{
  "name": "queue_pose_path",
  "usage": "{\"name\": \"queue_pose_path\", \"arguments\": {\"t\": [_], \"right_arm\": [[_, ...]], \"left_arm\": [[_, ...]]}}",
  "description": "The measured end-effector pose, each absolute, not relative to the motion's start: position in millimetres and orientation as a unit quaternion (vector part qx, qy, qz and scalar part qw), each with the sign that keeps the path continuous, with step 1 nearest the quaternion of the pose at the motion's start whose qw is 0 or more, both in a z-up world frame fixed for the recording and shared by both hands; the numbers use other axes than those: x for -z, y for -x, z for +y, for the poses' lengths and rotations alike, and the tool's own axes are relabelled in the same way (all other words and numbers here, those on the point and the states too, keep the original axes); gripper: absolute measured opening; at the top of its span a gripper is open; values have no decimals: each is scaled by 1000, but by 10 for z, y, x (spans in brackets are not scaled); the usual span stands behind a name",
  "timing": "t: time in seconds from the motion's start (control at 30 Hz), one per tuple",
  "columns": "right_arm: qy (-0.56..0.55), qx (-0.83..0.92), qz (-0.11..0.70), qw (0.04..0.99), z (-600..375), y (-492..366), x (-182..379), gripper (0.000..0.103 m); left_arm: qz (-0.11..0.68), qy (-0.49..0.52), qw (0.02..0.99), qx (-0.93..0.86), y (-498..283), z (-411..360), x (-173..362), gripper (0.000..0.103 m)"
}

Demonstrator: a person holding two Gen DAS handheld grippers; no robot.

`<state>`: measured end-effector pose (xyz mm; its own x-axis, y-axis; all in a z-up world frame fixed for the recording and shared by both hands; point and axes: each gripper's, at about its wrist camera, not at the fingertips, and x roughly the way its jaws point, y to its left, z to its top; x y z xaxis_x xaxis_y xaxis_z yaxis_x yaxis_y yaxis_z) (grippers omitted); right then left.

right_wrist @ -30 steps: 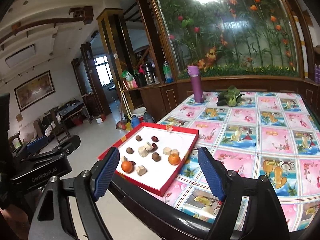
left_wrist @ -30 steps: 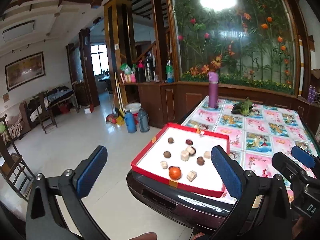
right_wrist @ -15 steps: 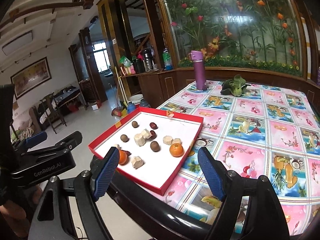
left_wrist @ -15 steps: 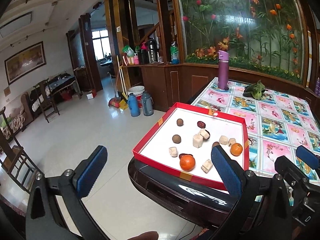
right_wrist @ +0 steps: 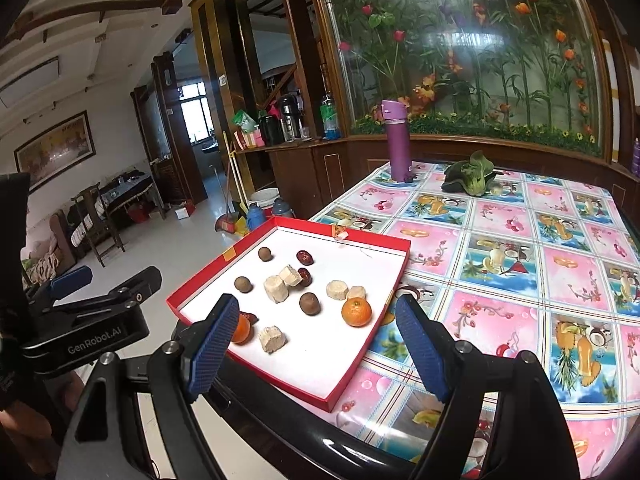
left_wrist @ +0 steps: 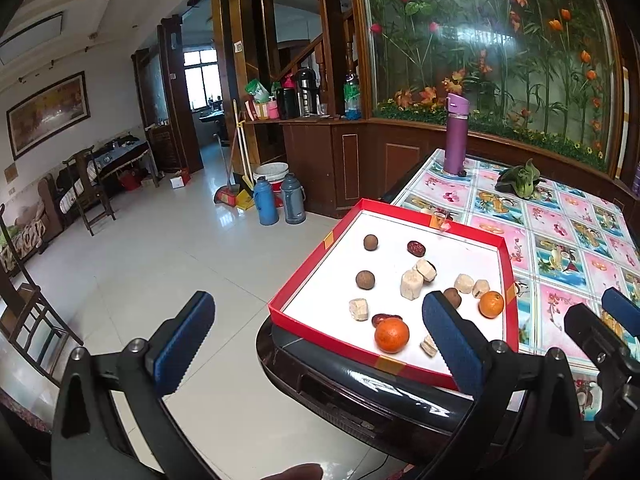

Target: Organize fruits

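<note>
No sorting is seen done yet: two oranges [right_wrist: 356,311], brown round fruits, red dates and pale chunks lie scattered in the shallow red-rimmed white tray [right_wrist: 384,240] at the counter's [right_wrist: 520,240] near left corner. Both the left tongs [left_wrist: 316,340] and the right tongs [right_wrist: 316,344] are held apart and empty, short of the tray.

Bright, sharp daylight; blown-out glare on glass panel [left_wrist: 480,60] at top, sheen on floor tiles [left_wrist: 180,260], fisheye bending, dark corners.

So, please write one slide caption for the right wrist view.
Open right gripper approaches red tray holding oranges and mixed fruits.
</note>
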<state>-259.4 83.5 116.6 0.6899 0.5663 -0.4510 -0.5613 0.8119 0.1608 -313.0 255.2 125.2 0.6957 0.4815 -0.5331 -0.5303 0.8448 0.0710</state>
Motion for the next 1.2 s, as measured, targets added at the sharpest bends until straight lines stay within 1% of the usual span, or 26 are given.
{"name": "queue_pose_path", "arguments": {"t": [0.33, 0.67, 1.2], "right_arm": [[-4, -304, 255, 918, 919, 2509, -1134, 80], [-6, -306, 263, 915, 911, 2494, -1077, 80], [-5, -309, 268, 912, 902, 2504, -1051, 80]], "left_arm": [[274, 45, 922, -269, 3054, 2653, -1291, 103], [289, 51, 916, -274, 2991, 2716, -1189, 103], [294, 45, 915, -272, 2969, 2631, -1166, 103]]}}
